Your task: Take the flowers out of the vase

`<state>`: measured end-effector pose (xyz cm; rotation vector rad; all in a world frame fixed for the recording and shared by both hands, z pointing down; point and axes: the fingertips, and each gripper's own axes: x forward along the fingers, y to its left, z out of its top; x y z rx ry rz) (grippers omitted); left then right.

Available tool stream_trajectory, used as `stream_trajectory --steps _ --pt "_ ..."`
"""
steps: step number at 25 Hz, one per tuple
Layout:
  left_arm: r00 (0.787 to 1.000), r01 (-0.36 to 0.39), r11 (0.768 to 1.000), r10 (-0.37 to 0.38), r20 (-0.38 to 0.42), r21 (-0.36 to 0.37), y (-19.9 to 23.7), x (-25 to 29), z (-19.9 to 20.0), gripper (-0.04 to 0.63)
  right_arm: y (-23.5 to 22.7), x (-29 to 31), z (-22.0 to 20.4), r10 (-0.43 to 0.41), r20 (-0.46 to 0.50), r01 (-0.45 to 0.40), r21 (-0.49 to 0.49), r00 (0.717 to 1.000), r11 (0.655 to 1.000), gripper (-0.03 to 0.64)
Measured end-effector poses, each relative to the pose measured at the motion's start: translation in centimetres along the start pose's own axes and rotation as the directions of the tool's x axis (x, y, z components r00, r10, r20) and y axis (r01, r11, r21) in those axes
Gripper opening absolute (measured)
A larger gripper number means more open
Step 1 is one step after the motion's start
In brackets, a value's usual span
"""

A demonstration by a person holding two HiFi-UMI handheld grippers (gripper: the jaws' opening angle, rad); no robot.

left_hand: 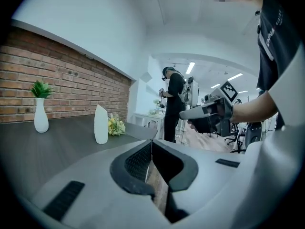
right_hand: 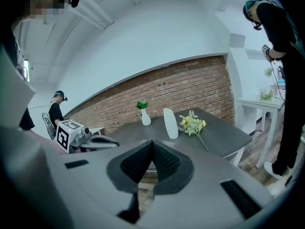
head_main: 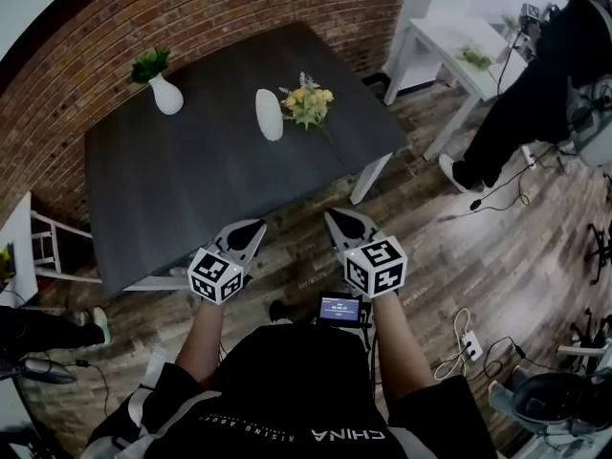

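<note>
A bunch of yellow flowers point(head_main: 307, 103) lies on the dark table point(head_main: 191, 189), just right of a tall white vase point(head_main: 270, 114) that stands with nothing in it. The flowers point(right_hand: 193, 124) and the vase point(right_hand: 170, 123) also show in the right gripper view; the flowers point(left_hand: 116, 126) and the vase point(left_hand: 100, 124) appear in the left gripper view too. My left gripper point(head_main: 252, 230) and right gripper point(head_main: 340, 221) hover off the table's near edge, over the floor, both shut and holding nothing. The left gripper's jaws point(left_hand: 151, 147) and the right gripper's jaws point(right_hand: 152, 149) are pressed together.
A small white vase with a green plant point(head_main: 162, 86) stands at the table's far left. A person in black point(head_main: 535, 84) stands by a white side table point(head_main: 459, 51) at the right. Cables and a power strip point(head_main: 469, 342) lie on the wooden floor.
</note>
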<state>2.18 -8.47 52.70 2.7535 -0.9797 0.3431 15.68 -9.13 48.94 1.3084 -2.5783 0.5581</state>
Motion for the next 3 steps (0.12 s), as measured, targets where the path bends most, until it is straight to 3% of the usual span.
stream_trajectory --steps 3 --pt "1.0 -0.012 1.0 0.012 -0.007 0.0 -0.37 0.62 0.36 0.005 -0.63 -0.3 0.29 0.016 0.0 -0.016 0.003 1.0 1.0 0.006"
